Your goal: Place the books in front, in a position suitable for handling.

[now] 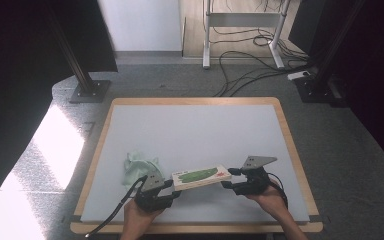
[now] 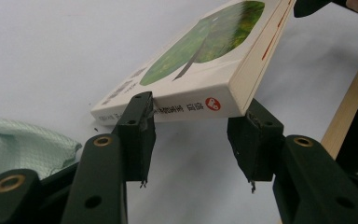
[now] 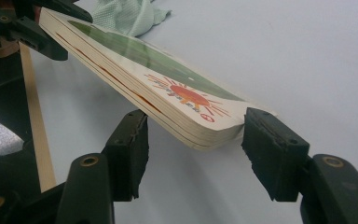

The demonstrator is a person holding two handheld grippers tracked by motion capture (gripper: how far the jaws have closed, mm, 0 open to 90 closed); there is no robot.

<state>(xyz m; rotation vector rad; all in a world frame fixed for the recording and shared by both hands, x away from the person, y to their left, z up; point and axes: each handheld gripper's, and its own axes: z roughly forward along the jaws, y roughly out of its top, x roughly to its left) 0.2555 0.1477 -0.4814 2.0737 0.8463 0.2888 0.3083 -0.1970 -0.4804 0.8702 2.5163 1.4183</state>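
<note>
The book hung above the desk between the left gripper and right gripper. Both pairs of fingers stood apart around its ends, clamped on nothing, so it seemed likely to slip and drop.

And here's the book, a slim paperback with a cream cover bearing a big green leaf shape, a red-orange sunburst at one end and a red round logo on its spine. It's up off the grey tabletop, tilted, near the front edge, cover facing up. One end sits between the jaws of the left tool, the other between the jaws of the right tool. A pale green cloth lies crumpled just beside its left end
</note>
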